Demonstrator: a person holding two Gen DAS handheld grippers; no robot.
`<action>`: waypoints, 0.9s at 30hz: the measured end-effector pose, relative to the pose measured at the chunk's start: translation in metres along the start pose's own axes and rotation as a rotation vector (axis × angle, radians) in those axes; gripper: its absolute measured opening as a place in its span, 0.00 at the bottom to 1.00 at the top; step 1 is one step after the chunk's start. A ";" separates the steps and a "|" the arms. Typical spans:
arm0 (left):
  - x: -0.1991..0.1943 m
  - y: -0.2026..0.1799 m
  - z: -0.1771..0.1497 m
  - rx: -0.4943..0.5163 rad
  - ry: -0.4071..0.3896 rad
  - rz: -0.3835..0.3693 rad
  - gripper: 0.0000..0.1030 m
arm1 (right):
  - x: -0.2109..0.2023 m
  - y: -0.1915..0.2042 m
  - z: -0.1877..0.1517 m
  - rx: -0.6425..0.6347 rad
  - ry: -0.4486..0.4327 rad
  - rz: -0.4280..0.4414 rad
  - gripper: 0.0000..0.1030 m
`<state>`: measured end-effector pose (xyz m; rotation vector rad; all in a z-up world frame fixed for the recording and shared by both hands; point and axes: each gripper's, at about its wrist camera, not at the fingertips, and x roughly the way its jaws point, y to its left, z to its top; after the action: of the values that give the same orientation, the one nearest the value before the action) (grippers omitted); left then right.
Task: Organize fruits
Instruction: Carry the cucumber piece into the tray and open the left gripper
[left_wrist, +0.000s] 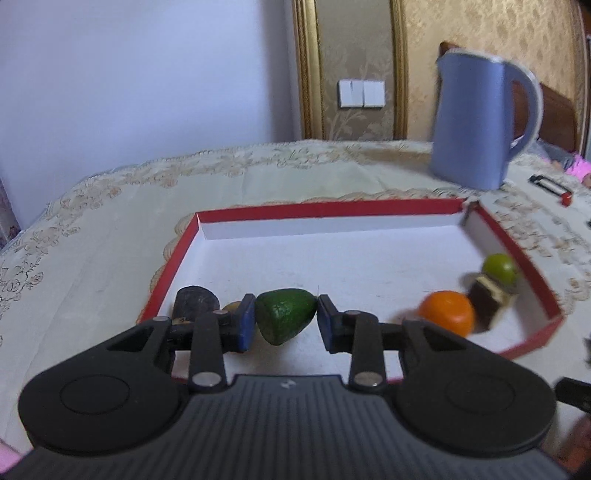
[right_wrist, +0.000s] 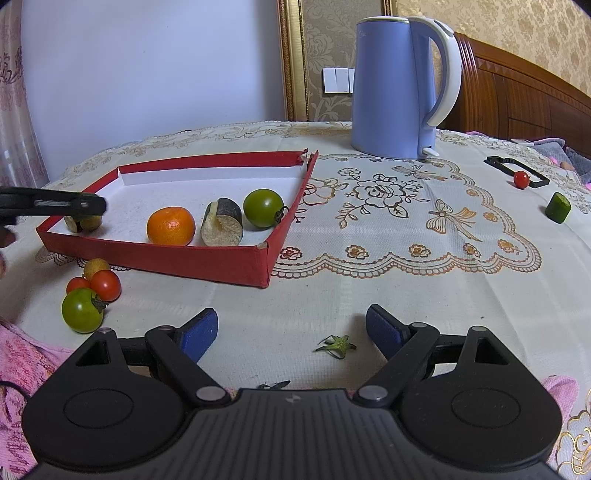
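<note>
The left gripper, jaws narrowed, pinches a dark green cucumber chunk at the frame's centre, above the red-walled cardboard tray. The chunk's long axis runs across the frame, its tapered end toward the right, its skin matte and bumpy. The right gripper stands wide open and empty above the embroidered tablecloth.

- the middle and far half of the red box lie bare, so you have room there; its low walls ring it.
- along the near wall, the orange, cut piece and green tomato crowd the right corner.
- your left tool fills the left corner.
- the kettle blocks the far tabletop.
- loose tomatoes sit near the box's front.
</note>
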<state>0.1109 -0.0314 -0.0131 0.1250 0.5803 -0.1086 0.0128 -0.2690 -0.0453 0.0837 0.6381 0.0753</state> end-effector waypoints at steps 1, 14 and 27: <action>0.005 0.000 0.000 0.003 0.007 0.003 0.31 | 0.000 0.000 0.000 0.000 0.000 0.000 0.85; 0.010 -0.002 -0.008 0.006 0.032 -0.012 0.34 | 0.000 0.001 0.000 -0.005 0.002 -0.004 0.85; -0.040 0.014 -0.025 -0.017 -0.018 0.033 0.60 | 0.001 0.002 0.000 -0.009 0.003 -0.006 0.85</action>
<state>0.0666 -0.0114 -0.0106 0.1170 0.5603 -0.0725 0.0138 -0.2671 -0.0458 0.0733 0.6407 0.0719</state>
